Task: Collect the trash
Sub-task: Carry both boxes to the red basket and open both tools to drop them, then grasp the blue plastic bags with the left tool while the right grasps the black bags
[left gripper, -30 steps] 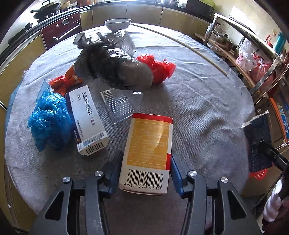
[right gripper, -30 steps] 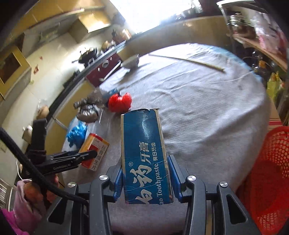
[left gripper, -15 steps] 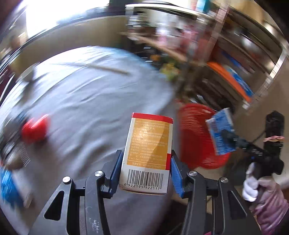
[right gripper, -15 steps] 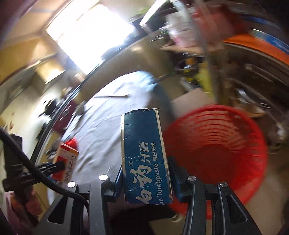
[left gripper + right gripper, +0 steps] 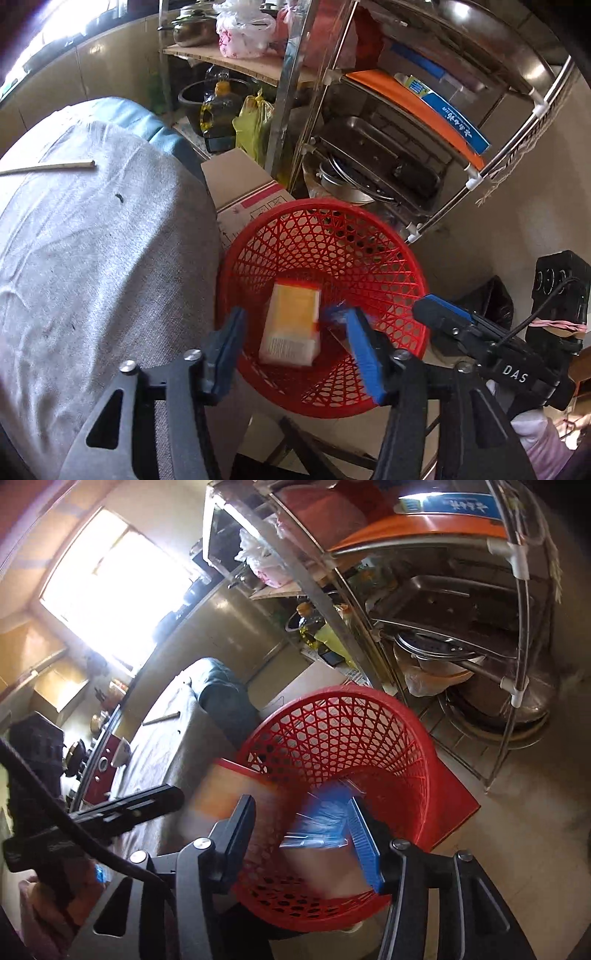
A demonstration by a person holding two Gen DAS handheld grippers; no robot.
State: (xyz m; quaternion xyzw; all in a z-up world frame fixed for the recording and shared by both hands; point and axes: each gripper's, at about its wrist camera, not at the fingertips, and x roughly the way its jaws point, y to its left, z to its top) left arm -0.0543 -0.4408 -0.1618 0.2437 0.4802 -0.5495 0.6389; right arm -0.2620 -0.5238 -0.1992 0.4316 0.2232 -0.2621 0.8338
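While both sets of jaws have just been opening, the left hand-held gripper (image 5: pixel 295 343) is seen spread apart above the red plastic lattice basket (image 5: pixel 369 236), its blue pads clear of the orange-and-white cardboard box with a barcode (image 5: pixel 291 325), which is caught blurred and loose inside the basket. The right hand-held gripper (image 5: pixel 299 834) is likewise parted over the same basket, and the blue toothpaste carton (image 5: pixel 325 816) is smeared by motion just beside its right pad; whether that pad touches it cannot be told. In the left wrist view the right hand-held gripper is seen at the basket's right edge, held by a white-gloved hand (image 5: pixel 532 432). Just left of the basket lies the round surface draped in grey cloth (image 5: pixel 92 258), with a thin pale stick (image 5: pixel 48 167) resting on it. Behind the basket a brown cardboard carton (image 5: pixel 240 184) and a metal shelf rack (image 5: pixel 388 147) loaded with pans are seen.
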